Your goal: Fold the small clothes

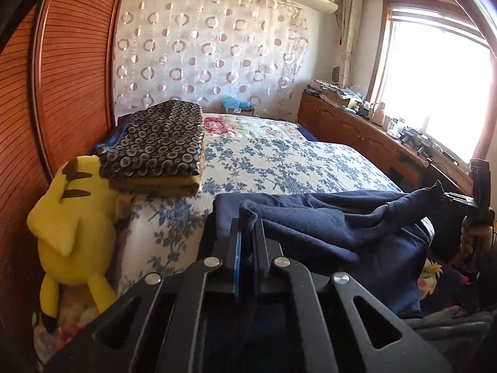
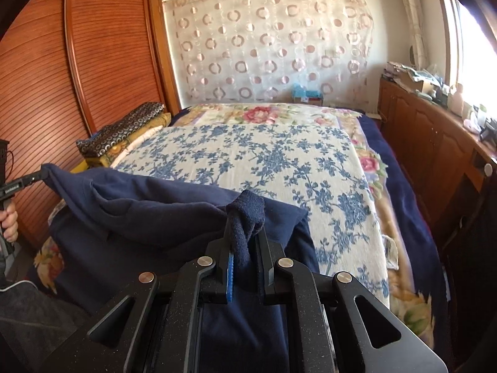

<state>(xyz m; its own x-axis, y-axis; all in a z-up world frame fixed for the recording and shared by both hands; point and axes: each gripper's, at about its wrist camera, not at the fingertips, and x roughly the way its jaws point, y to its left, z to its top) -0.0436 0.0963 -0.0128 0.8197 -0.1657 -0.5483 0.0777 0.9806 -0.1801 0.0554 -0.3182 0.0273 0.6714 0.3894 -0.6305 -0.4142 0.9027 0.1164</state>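
Each hand-held gripper, left (image 1: 247, 217) and right (image 2: 245, 227), pinches a corner of the navy garment (image 1: 326, 223) lifted over the bed's (image 2: 279, 161) near edge.

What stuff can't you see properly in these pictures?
- What kind of garment the navy garment is: bunched up, with its lower part behind each hand-held gripper, left and right.
- The small items on the wooden counter: too tiny, washed out by window glare.
- The yellow plush toy: its face is turned away in the left wrist view.
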